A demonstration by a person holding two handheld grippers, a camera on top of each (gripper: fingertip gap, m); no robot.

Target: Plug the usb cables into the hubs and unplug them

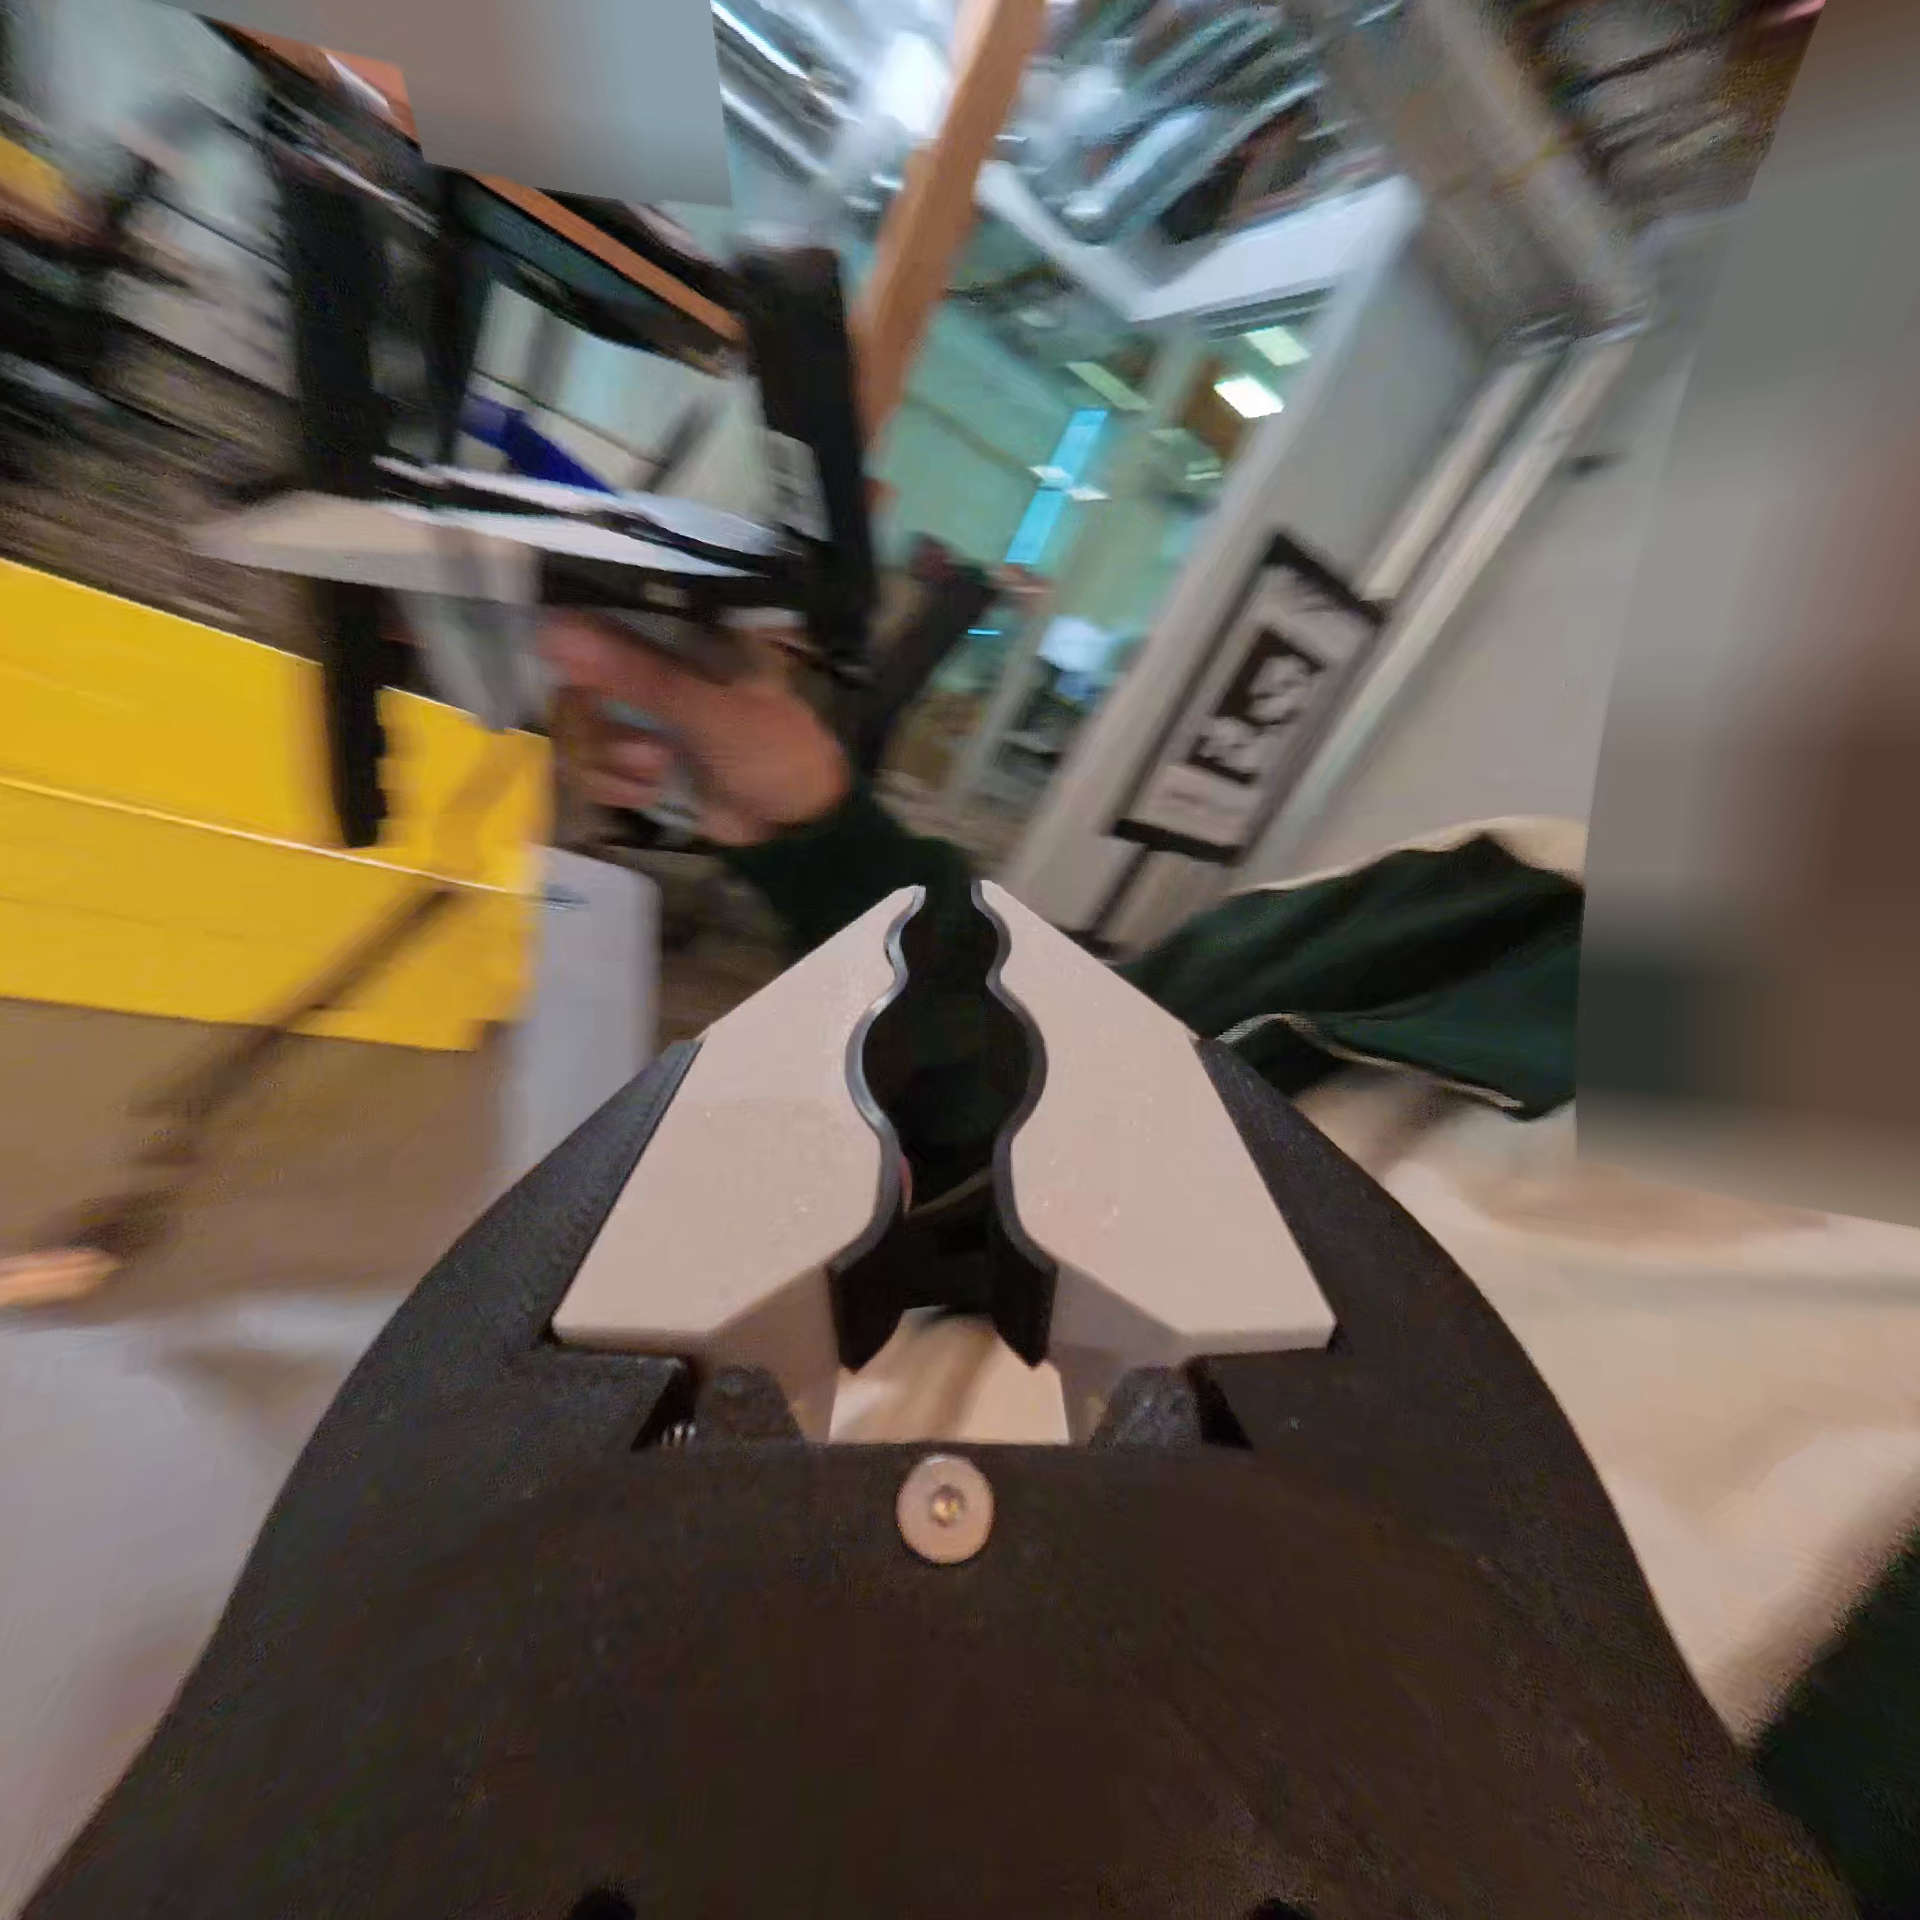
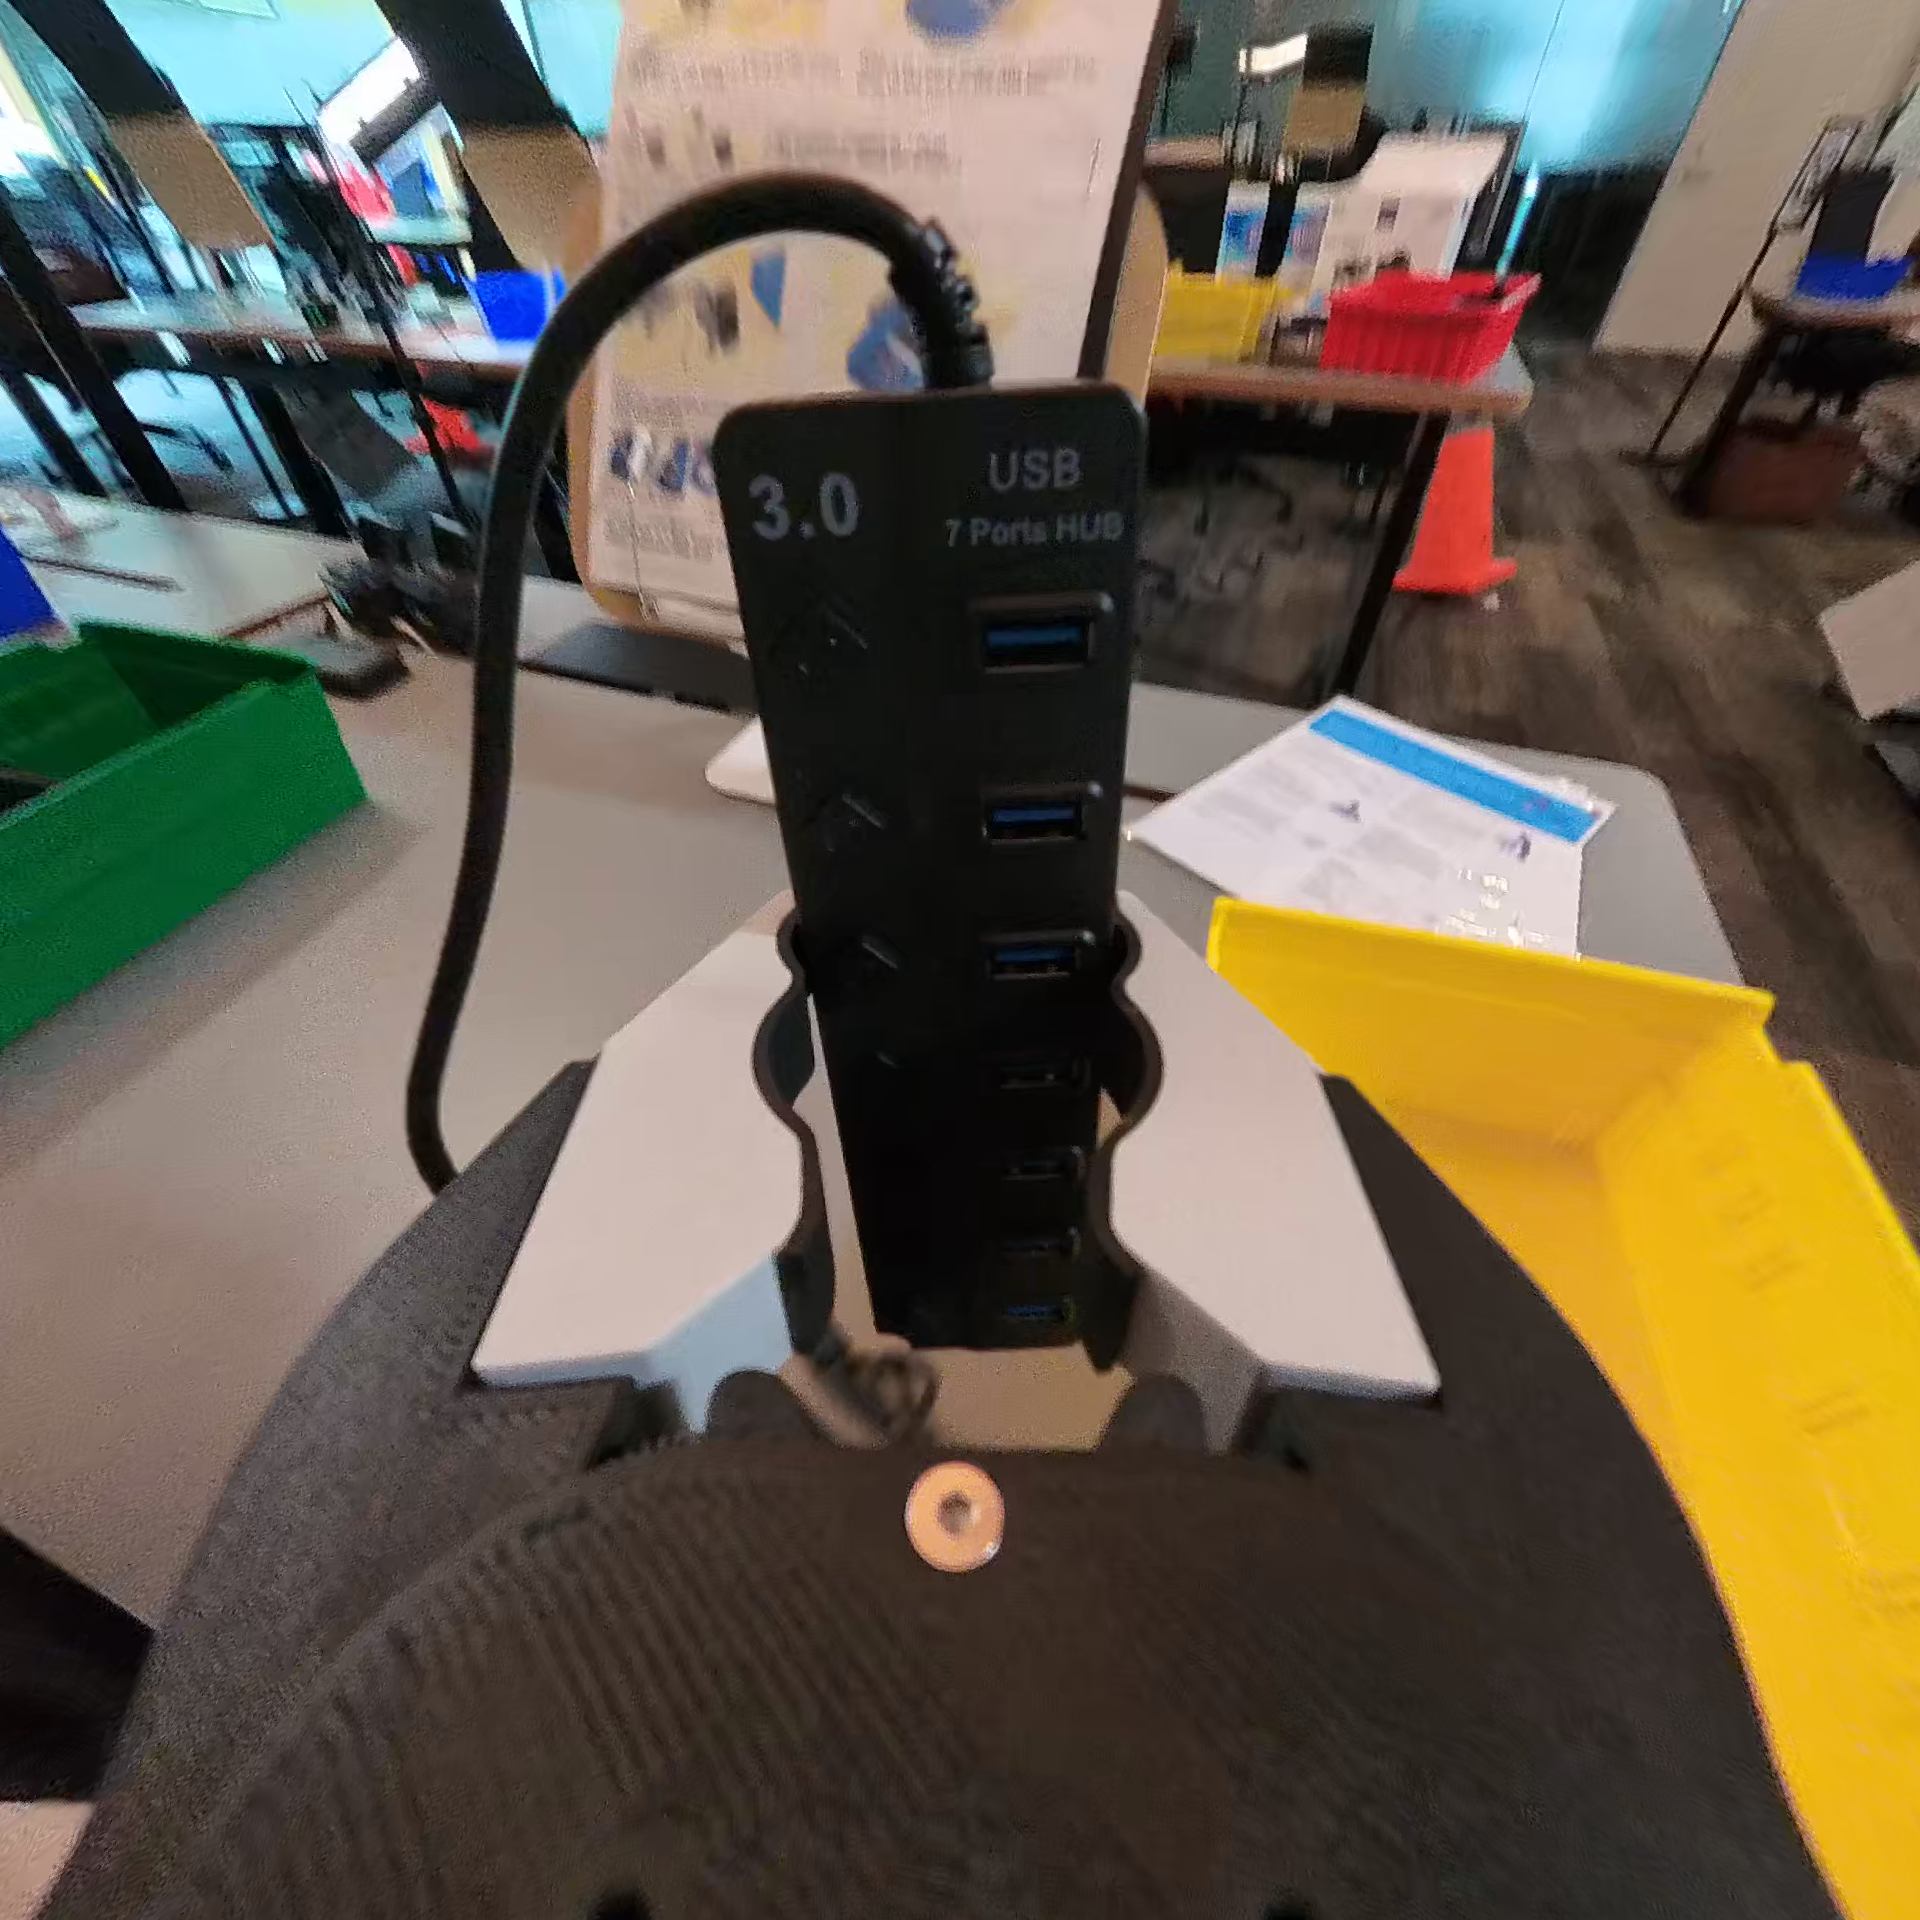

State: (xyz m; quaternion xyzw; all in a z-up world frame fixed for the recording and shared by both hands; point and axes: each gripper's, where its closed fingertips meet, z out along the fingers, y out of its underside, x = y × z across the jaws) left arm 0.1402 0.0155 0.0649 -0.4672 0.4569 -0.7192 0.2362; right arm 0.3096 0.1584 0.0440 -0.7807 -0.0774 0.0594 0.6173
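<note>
In the right wrist view my right gripper (image 2: 956,925) is shut on a black USB hub (image 2: 935,665). The hub stands upright between the pads, its row of blue ports facing the camera and all of them empty. Its thick black cable (image 2: 499,665) loops from the top end over to the left and down. In the left wrist view, which is blurred by motion, my left gripper (image 1: 951,894) has its jaws nearly together. Only dark shapes and a thin line show in the gap, and I cannot make out a plug there. No hub shows in that view.
A yellow bin (image 2: 1558,1195) lies at the right and a green bin (image 2: 156,810) at the left on the grey table (image 2: 260,1143). Printed sheets (image 2: 1382,810) and a poster board (image 2: 862,208) are beyond. A person's hand (image 1: 717,738) and dark green sleeve (image 1: 1403,966) show near another yellow bin (image 1: 208,831).
</note>
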